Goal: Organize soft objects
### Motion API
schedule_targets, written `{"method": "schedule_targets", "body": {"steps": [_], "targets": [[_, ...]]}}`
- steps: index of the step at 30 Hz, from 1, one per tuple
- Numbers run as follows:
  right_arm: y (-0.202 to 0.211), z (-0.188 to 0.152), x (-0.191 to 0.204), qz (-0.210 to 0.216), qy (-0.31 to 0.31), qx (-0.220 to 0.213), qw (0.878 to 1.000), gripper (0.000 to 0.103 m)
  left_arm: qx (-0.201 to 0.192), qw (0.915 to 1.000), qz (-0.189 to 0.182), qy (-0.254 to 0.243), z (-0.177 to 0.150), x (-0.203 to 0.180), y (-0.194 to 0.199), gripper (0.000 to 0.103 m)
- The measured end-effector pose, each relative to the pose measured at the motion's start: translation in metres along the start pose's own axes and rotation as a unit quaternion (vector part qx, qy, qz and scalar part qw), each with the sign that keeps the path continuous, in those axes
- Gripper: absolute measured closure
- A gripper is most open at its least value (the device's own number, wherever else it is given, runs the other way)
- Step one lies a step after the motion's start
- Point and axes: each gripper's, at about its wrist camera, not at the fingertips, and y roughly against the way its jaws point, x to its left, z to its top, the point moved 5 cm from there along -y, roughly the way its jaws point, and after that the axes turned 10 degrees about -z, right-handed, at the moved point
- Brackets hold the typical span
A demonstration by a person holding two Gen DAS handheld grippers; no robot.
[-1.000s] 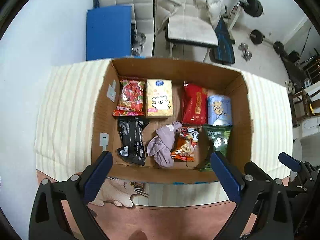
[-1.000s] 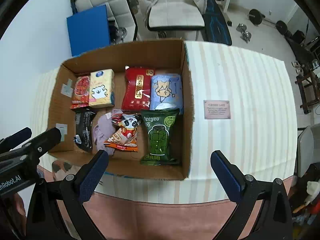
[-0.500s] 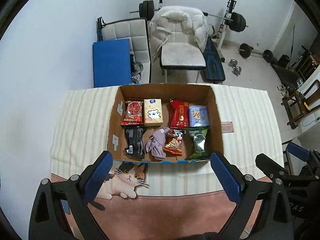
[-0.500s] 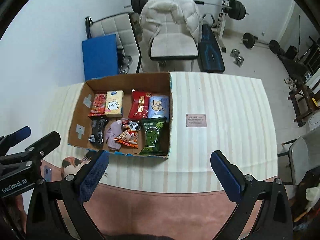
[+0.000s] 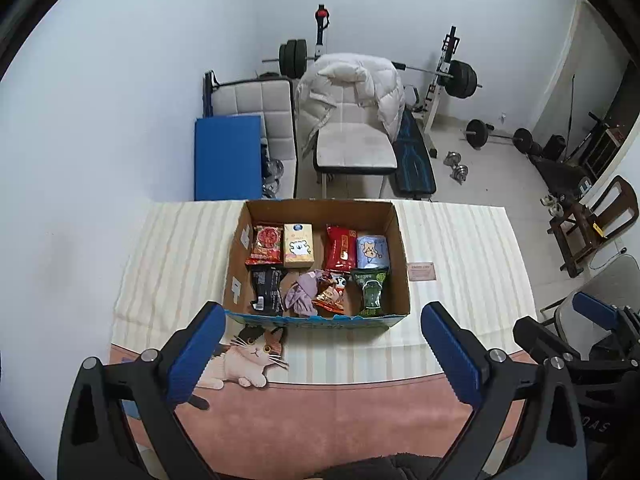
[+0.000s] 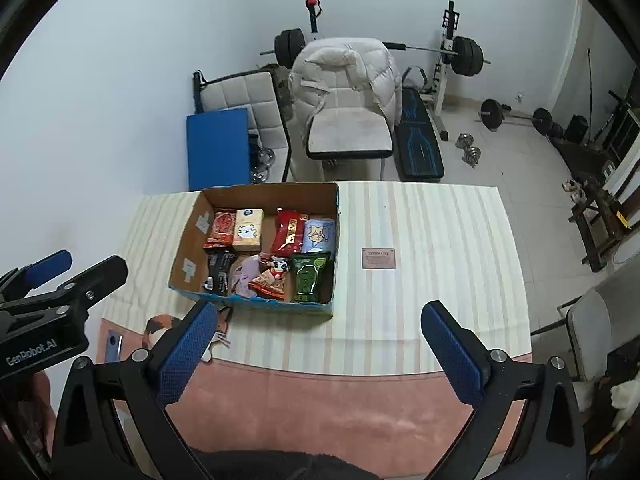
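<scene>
An open cardboard box (image 5: 394, 240) (image 6: 186, 240) stands on a striped tablecloth. Inside lie soft packs: a red snack pack (image 5: 266, 244), a yellow tissue pack (image 5: 298, 245), a red pack (image 5: 341, 247), a blue tissue roll (image 5: 373, 252), a black pack (image 5: 267, 290), a crumpled purple cloth (image 5: 303, 298) (image 6: 247, 276), a panda snack pack (image 5: 332, 292) and a green pack (image 5: 372, 292) (image 6: 310, 276). My left gripper (image 5: 320, 354) is open and empty, held high and well back from the box. My right gripper (image 6: 318, 354) is open and empty too.
A small pink card (image 6: 379, 258) lies on the cloth right of the box. A cat picture (image 5: 244, 356) and a phone (image 6: 113, 346) lie near the table's front edge. Chairs, a blue mat (image 5: 228, 158) and a weight bench stand behind the table.
Both grippers have pulled up and back from the box, which now looks much smaller. Both stay open and empty. The box contents have not moved.
</scene>
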Motion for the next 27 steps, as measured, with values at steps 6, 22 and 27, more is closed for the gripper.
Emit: {"method": "schedule_targets", "body": {"steps": [6,22,27], "targets": [[0.029,-0.007,-0.011,-0.013,0.002,-0.02,1.0,0.0,-0.01,0.9999,-0.001,-0.004,-0.008,-0.006,0.016,0.003],[0.04,0.0,-0.022,-0.04,-0.009,-0.05,0.998,0.0,-0.033,0.9991,0.025,-0.004,-0.005,-0.001,0.02,0.003],[0.042,0.002,-0.022,-0.046,-0.008,-0.056,0.997,0.0,-0.034,0.9991,0.024,-0.004,-0.005,0.0,0.02,0.003]]}}
